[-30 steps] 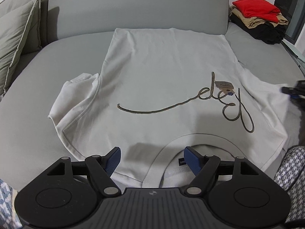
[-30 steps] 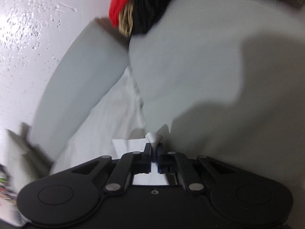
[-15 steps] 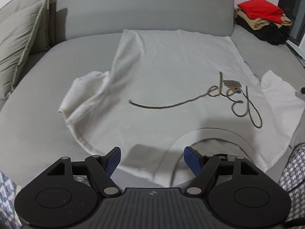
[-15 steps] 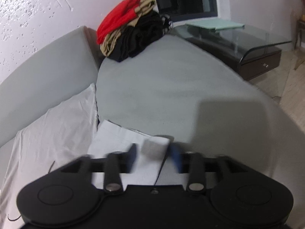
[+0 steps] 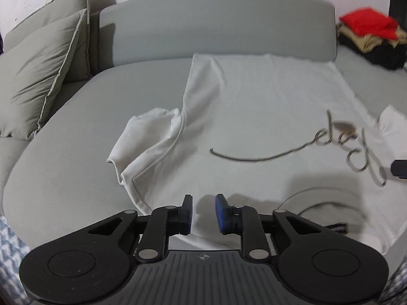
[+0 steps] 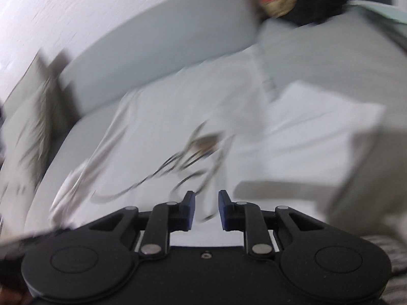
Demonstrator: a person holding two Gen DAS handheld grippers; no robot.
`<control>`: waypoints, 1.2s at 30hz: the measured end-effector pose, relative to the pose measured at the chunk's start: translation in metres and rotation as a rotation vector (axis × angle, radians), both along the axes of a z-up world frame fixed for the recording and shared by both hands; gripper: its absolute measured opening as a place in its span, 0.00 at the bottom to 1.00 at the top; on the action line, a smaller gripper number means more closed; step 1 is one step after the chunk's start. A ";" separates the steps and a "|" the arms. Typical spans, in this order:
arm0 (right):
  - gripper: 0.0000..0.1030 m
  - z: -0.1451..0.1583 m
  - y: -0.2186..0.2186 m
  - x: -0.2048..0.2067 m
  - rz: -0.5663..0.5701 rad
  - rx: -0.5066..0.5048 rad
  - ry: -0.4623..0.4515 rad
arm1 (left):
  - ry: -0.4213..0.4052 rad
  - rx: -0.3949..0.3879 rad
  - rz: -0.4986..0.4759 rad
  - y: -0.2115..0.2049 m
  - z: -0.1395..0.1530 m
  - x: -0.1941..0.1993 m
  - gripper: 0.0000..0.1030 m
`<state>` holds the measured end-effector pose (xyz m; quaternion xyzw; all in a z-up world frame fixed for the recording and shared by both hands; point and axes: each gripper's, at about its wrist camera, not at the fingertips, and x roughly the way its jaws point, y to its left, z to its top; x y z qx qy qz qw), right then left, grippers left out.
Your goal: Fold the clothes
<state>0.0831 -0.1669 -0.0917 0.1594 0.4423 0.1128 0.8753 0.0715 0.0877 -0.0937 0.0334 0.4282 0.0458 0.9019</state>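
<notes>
So the right tool (image 6: pixel 206 209) has just let go of the right sleeve (image 6: pixel 318 137), now flat ahead of it. Both tools sit partly open, empty. Left tool (image 5: pixel 203 214) has narrowed, hovering over the white T-shirt's (image 5: pixel 254 117) shoulder; the bunched left sleeve (image 5: pixel 145 137), ahead-left, probably goes next.

Grey sofa (image 5: pixel 76 137), two grey cushions (image 5: pixel 38 76) at left, white textured wall (image 6: pixel 76 12)

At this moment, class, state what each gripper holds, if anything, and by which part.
Nothing is held. The left gripper is open above the white T-shirt, near its shoulder. The right gripper is also open, with no cloth between its fingers.
</notes>
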 end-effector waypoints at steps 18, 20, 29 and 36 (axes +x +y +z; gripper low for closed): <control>0.88 -0.002 0.030 -0.005 0.073 -0.015 0.201 | -0.107 -0.409 0.154 0.100 0.025 -0.030 0.46; 0.95 -0.005 0.030 0.002 0.040 0.027 0.214 | -0.129 -0.458 0.244 0.131 0.022 -0.024 0.45; 1.00 -0.025 0.031 0.016 -0.033 0.131 0.253 | -0.068 -0.907 0.395 0.208 -0.026 0.011 0.39; 1.00 -0.024 0.032 0.017 -0.042 0.127 0.256 | -0.013 -1.155 0.422 0.217 -0.066 0.042 0.31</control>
